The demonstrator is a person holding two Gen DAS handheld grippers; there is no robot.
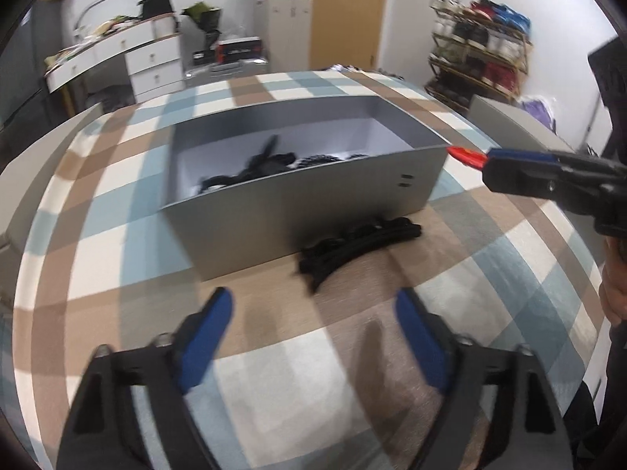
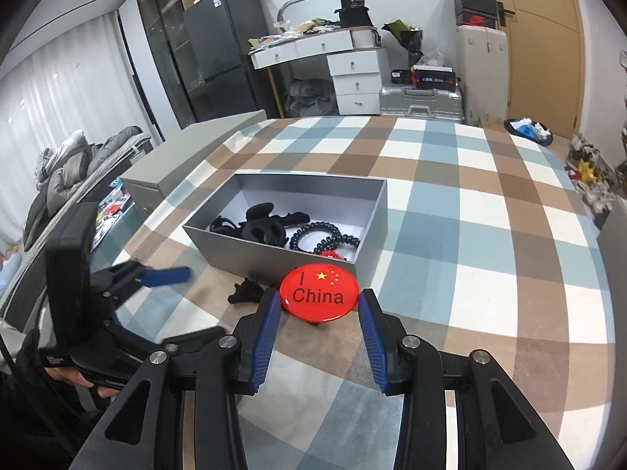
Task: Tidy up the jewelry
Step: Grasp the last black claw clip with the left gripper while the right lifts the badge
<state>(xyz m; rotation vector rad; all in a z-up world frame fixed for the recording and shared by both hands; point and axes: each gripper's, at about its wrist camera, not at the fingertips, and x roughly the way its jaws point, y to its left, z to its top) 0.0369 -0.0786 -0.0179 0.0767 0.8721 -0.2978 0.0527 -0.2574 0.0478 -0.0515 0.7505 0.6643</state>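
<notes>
Round glossy red badge [image 2: 319, 293] in R claw [image 2: 319, 305]; matte grey box [image 2: 282, 250].

Badge [image 2: 319, 293]: glossy red, smooth, hard-looking face. Box [image 2: 274, 248]: matt grey, smooth card-like walls, paler inside. Cloth [image 2: 470, 211]: woven-looking check fabric, matt. Hair ties [image 2: 325, 237] in box: black coiled plastic, slight sheen. Clips [image 1: 352, 246] beside box: black, matt. Pads [image 2: 266, 337]: blue ribbed rubber-like; arms black plastic, shiny metal screws.
</notes>
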